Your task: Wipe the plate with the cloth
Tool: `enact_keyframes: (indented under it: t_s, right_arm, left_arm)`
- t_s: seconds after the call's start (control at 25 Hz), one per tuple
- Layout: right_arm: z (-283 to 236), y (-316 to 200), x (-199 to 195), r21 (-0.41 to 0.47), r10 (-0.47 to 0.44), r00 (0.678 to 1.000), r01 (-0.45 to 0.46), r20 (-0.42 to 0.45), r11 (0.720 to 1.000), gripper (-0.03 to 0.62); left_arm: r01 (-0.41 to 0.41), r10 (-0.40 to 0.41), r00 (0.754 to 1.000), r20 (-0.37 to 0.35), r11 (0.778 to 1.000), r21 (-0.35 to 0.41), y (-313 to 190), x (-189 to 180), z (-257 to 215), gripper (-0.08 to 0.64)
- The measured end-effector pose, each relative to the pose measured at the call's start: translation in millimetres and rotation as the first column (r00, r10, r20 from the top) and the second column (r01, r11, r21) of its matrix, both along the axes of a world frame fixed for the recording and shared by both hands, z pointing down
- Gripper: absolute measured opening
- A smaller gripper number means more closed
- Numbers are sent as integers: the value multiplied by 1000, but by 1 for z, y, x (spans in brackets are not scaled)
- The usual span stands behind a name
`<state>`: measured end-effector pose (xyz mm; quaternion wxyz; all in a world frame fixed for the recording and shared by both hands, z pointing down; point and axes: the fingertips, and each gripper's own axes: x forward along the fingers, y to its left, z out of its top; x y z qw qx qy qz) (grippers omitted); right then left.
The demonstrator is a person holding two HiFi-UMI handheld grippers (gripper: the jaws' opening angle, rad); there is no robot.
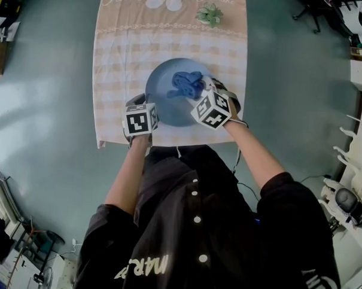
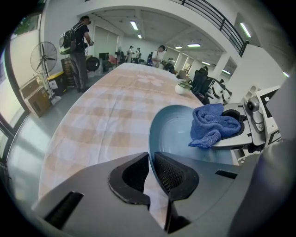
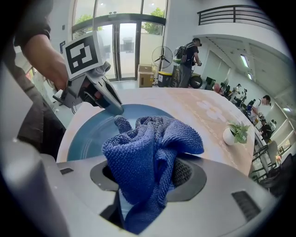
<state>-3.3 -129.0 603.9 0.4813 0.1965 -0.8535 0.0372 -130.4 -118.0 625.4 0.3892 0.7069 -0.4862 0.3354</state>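
A round blue plate (image 1: 161,95) lies on the checked tablecloth (image 1: 122,60) near the table's front edge. My left gripper (image 1: 147,104) pinches the plate's left rim; in the left gripper view its jaws (image 2: 151,163) stand almost together with the plate's rim (image 2: 155,139) running in between. My right gripper (image 1: 199,89) is shut on a bunched blue cloth (image 1: 185,84), which hangs over the middle of the plate. In the right gripper view the cloth (image 3: 148,152) fills the jaws and hides the pads, and the plate (image 3: 90,134) and the left gripper (image 3: 111,107) lie beyond it.
A small potted plant (image 1: 209,15) stands on the far side of the table. The tablecloth's front edge hangs close to the person's body. Grey-green floor surrounds the table; a fan (image 2: 40,58), boxes and standing people are farther off.
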Motion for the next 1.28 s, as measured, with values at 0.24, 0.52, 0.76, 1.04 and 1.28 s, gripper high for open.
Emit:
enact_keyframes:
  t_s: [0.24,0.52,0.76,1.04,1.28]
  right_arm:
    - [1,1,18,0,10,999,-10,-31,1000,232]
    - [2,3,35,18,-1,996,2,-86,1000,232]
    - [2,3,42,31,0,994,3,-110,1000,232]
    - [-2,3,43,39,21,994,-17,-108,999,232]
    - [-21,13,12,19,12,1000,-13,12,1000,232]
  left_arm:
    - [0,0,1000,6,1000,0,-1,0,0,54]
    - [-1,1,1000,4,1000,-1,-1,0,-2,54]
    - [0,0,1000,-16,1000,-6,0,0,-3,54]
    - [7,-9,997,-72,1000,-26,0,0,-3,51]
    - [12,-18,991,-132,999,-44,-1,1,-3,49]
